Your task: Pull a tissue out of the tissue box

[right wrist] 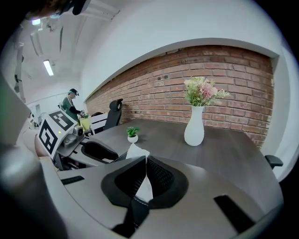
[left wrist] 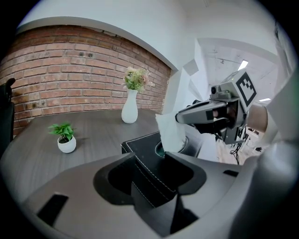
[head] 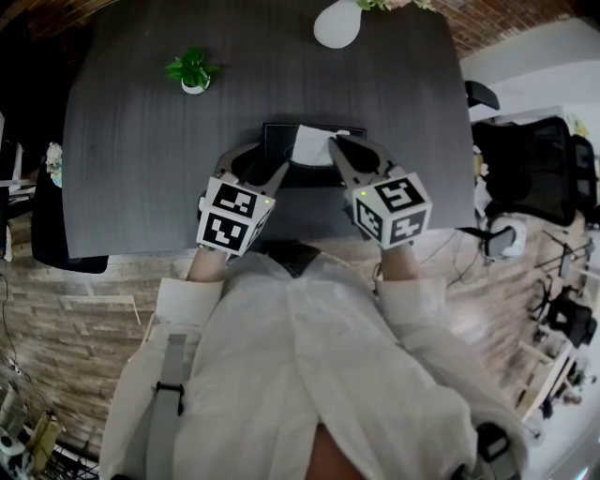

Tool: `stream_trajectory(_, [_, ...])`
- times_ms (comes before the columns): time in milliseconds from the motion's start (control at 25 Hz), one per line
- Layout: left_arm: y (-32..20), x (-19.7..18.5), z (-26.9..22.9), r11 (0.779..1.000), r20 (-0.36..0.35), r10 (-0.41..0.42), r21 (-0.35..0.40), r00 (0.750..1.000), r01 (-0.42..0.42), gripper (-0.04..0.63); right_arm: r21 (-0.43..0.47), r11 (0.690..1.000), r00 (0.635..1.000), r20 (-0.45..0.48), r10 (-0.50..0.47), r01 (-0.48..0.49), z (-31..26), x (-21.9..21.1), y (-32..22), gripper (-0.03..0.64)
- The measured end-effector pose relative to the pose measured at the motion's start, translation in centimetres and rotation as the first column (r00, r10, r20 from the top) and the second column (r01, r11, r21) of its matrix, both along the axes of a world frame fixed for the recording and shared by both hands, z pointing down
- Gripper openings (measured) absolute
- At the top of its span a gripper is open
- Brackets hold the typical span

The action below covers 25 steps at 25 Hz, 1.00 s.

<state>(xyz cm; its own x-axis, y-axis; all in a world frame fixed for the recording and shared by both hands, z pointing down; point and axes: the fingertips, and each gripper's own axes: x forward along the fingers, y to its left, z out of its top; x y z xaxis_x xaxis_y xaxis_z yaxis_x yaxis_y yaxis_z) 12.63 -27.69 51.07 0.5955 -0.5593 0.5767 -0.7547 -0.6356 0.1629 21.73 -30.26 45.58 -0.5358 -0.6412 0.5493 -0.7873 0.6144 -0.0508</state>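
Observation:
A black tissue box (head: 281,141) sits at the near middle of the dark grey table (head: 141,150). A white tissue (head: 312,146) stands up out of its top slot. My left gripper (head: 265,165) is at the box's near left corner; in the left gripper view that corner of the box (left wrist: 142,151) is clamped between the jaws of the left gripper (left wrist: 147,161). My right gripper (head: 336,143) reaches over the box from the right and is shut on the tissue (right wrist: 136,151), which pokes up past the jaws of the right gripper (right wrist: 144,161). The left gripper view shows the tissue (left wrist: 170,130) pulled upward.
A small potted plant (head: 193,72) stands at the table's far left, and a white vase (head: 337,23) with flowers at the far edge. Office chairs (head: 534,173) stand to the right of the table. A person (right wrist: 71,105) stands far off in the room.

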Motion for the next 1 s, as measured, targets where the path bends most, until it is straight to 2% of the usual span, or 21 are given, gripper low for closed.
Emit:
stream_trajectory(640, [0.1, 0.0, 0.1, 1.000, -0.004, 0.008, -0.006, 1.000, -0.008, 0.190, 0.035, 0.996, 0.997, 0.028, 0.076, -0.077, -2.0, 1.1, -1.7, 0.011])
stream_trajectory(1000, [0.2, 0.0, 0.1, 1.000, -0.013, 0.004, -0.009, 1.000, -0.004, 0.190, 0.071, 0.996, 0.997, 0.050, 0.057, -0.061, -3.4, 0.2, -2.1, 0.011])
